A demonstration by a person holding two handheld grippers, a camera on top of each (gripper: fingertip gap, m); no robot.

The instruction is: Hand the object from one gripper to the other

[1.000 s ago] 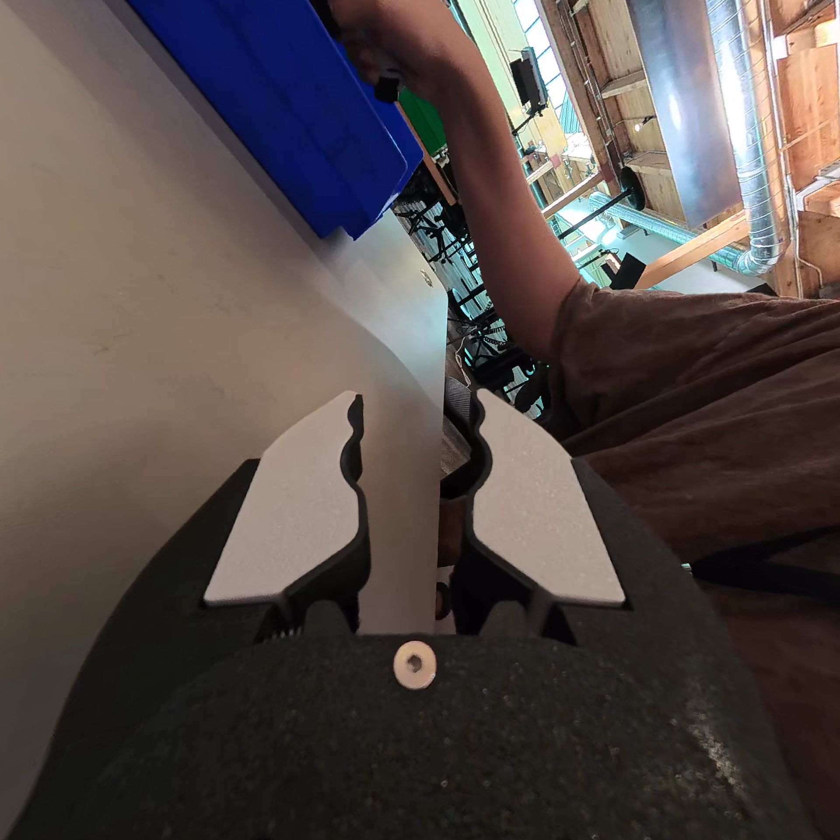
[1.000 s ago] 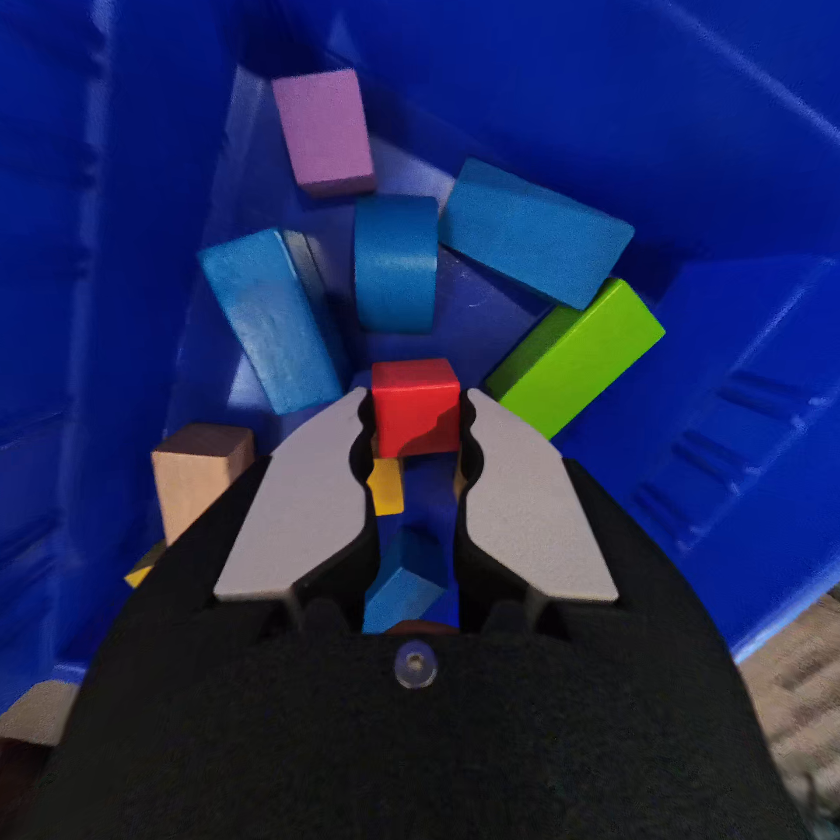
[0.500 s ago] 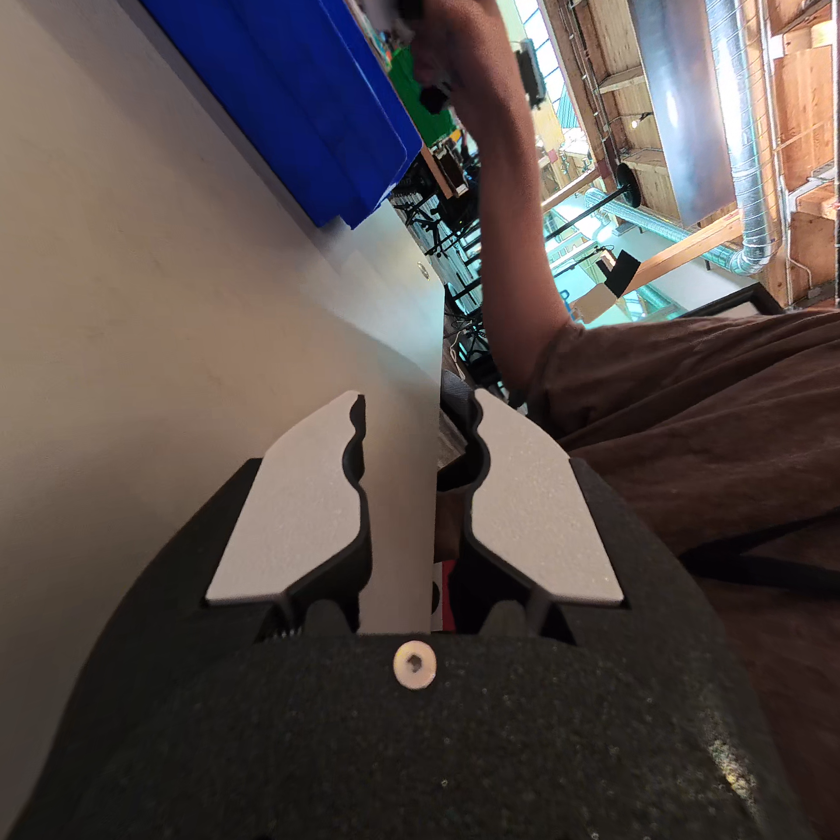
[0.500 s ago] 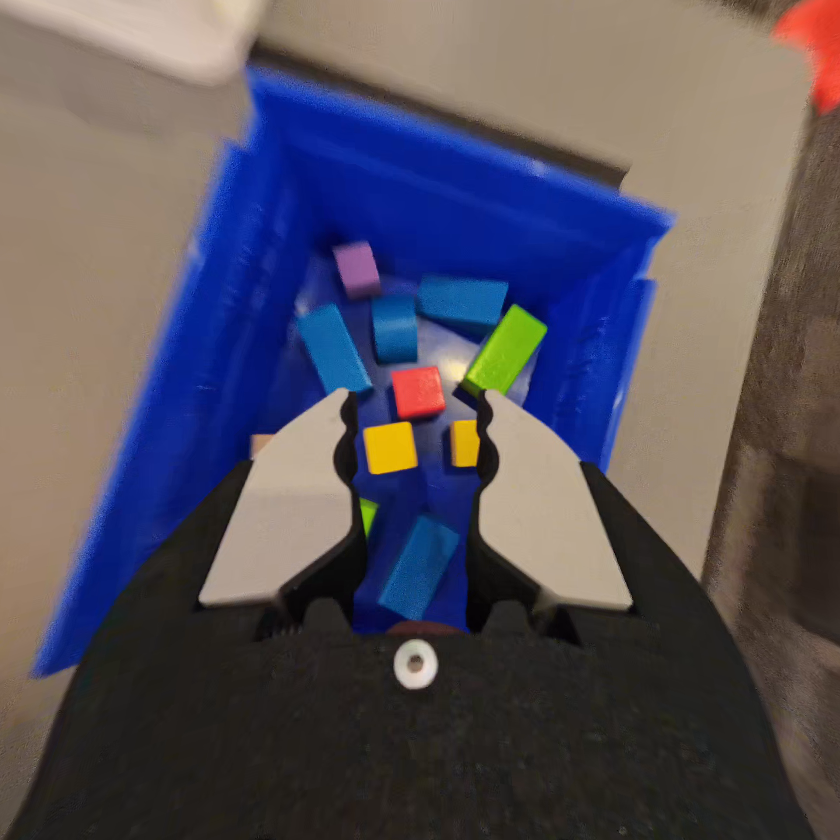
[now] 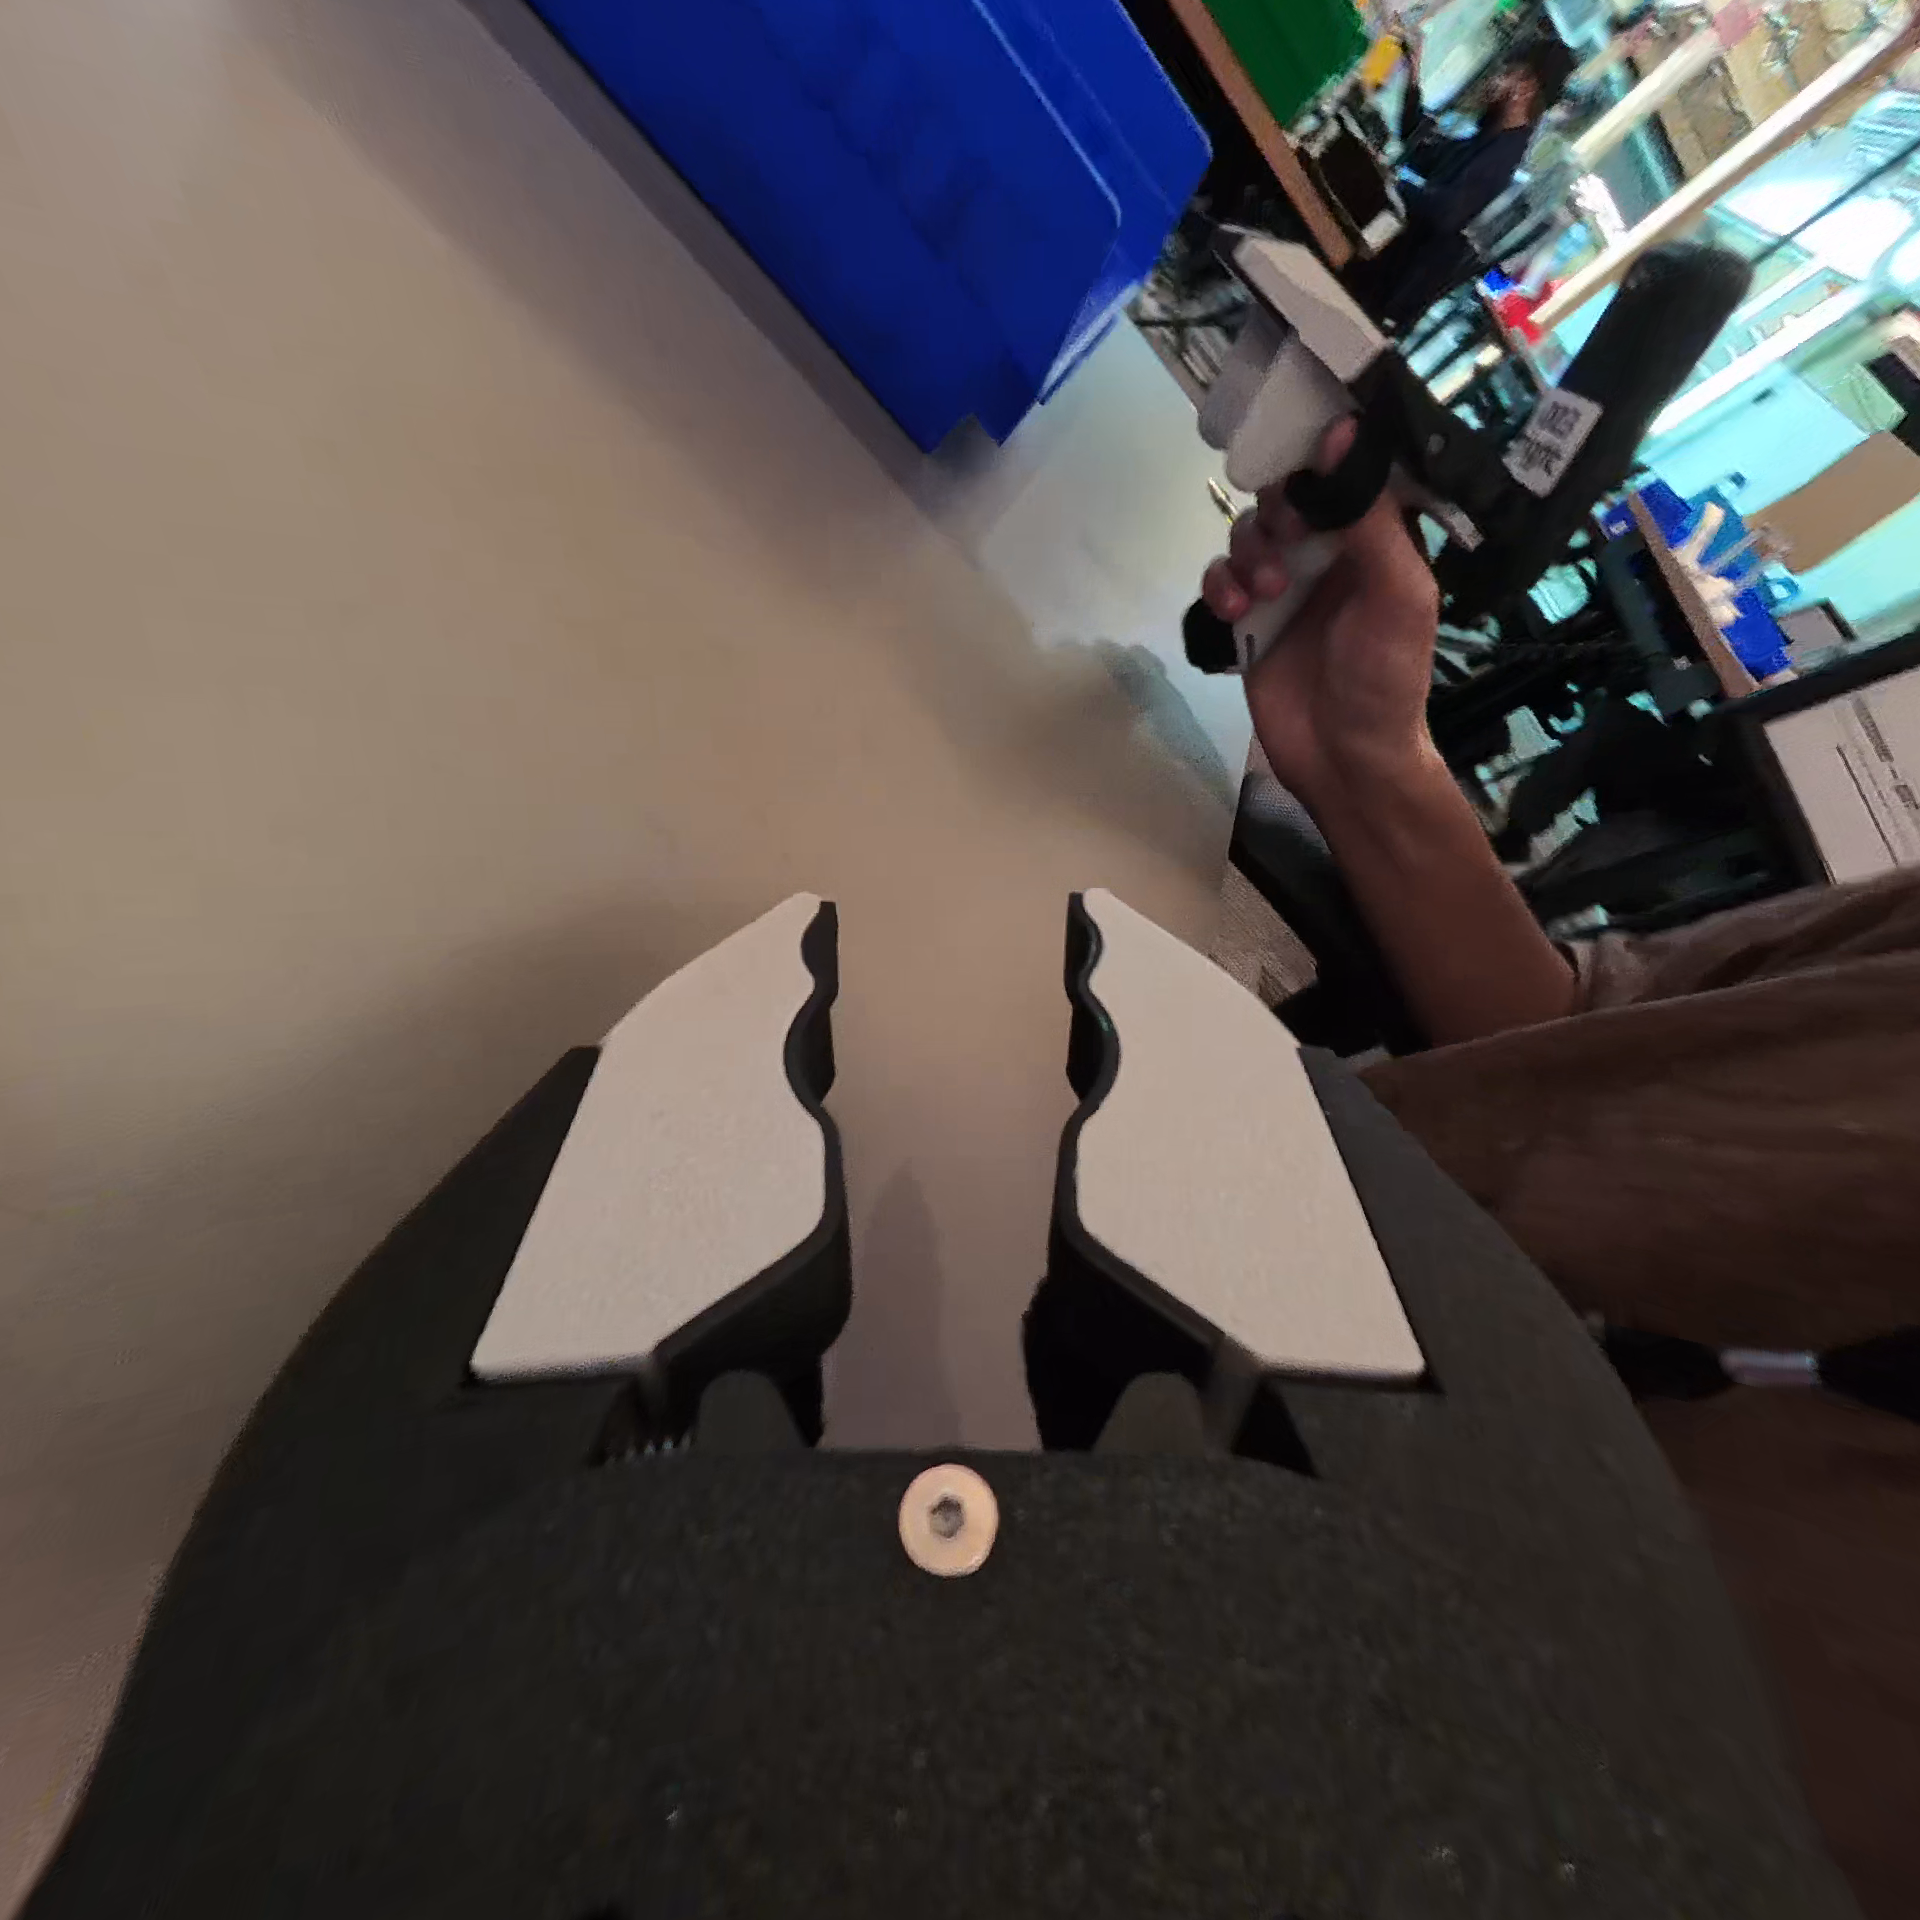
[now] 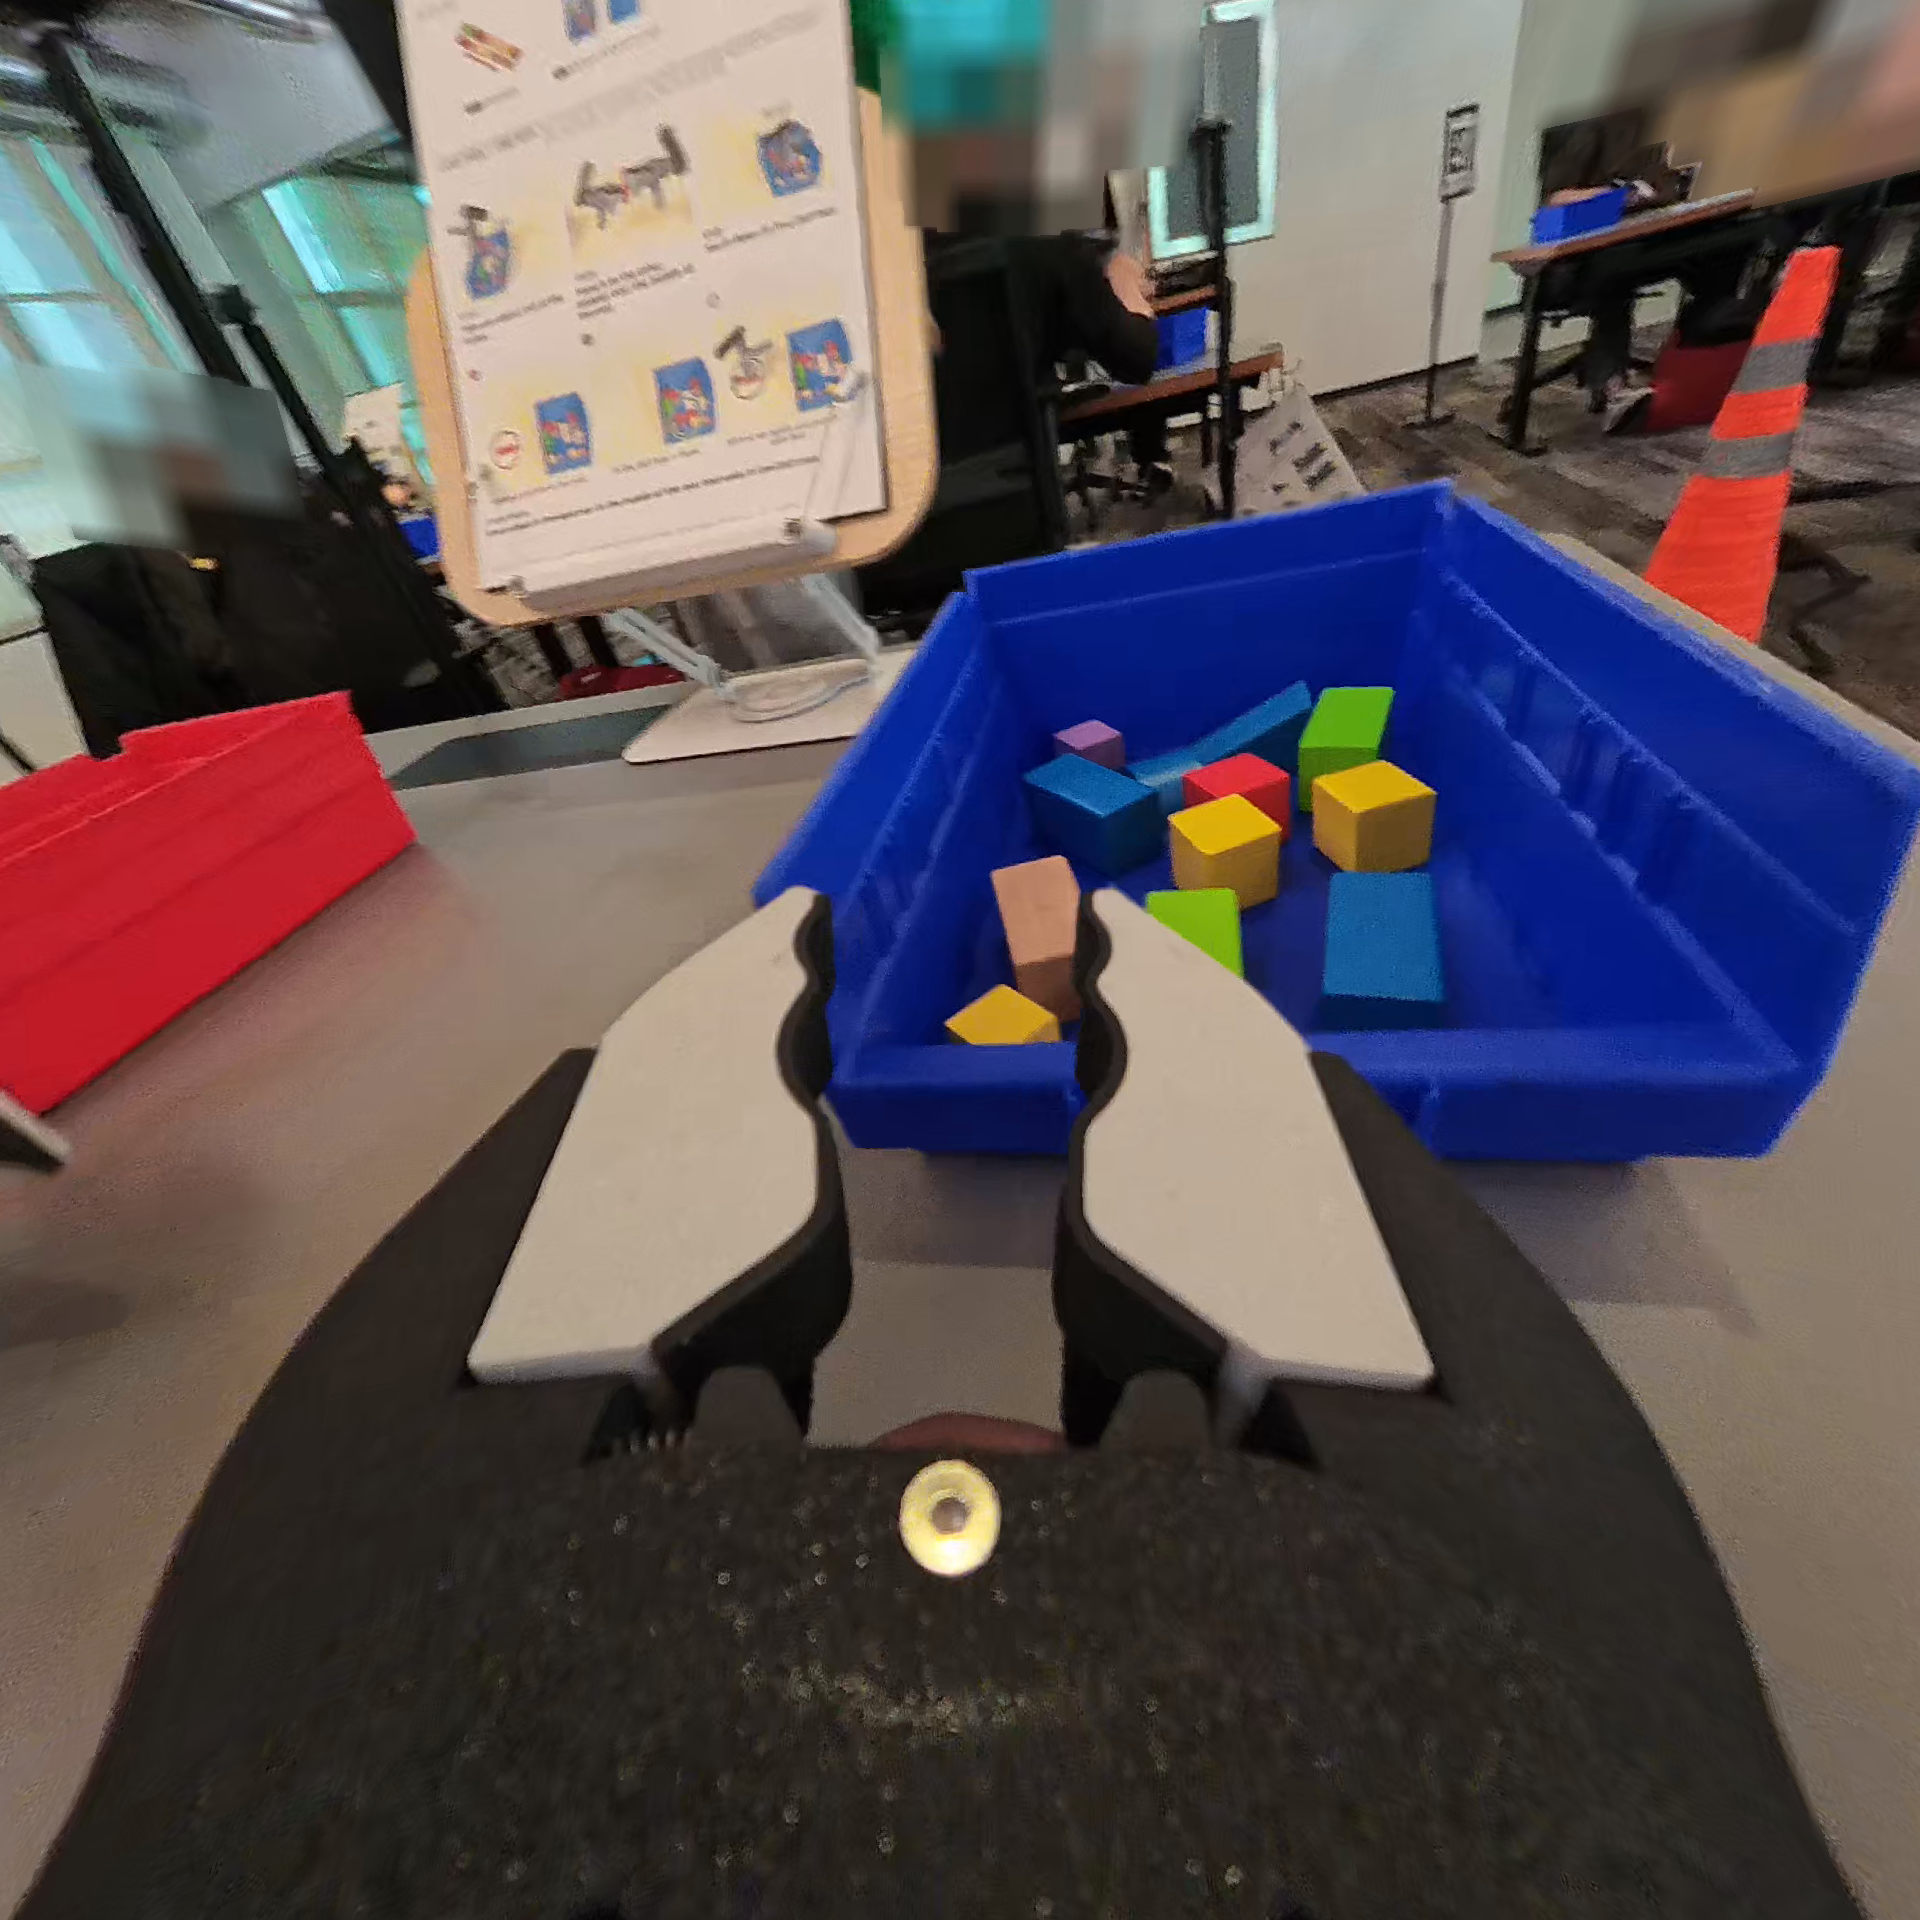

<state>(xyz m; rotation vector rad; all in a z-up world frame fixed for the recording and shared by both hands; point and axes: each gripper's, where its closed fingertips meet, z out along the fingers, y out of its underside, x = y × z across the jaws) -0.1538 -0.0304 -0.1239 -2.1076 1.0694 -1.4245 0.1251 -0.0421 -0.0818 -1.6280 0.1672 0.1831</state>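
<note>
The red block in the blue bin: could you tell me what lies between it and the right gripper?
In the right wrist view, the bin's near wall and a yellow block stand between the open right gripper and the red block.

The left wrist camera, rolled on its side, looks along its own claw (image 5: 950,914) low over the grey surface (image 5: 364,675) toward the blue bin (image 5: 914,208) and the far right claw (image 5: 1283,343). The right wrist camera sits upright behind its claw (image 6: 952,914), close before the same bin (image 6: 1558,1081), looking down into it. Both views share bin and surface.
</note>
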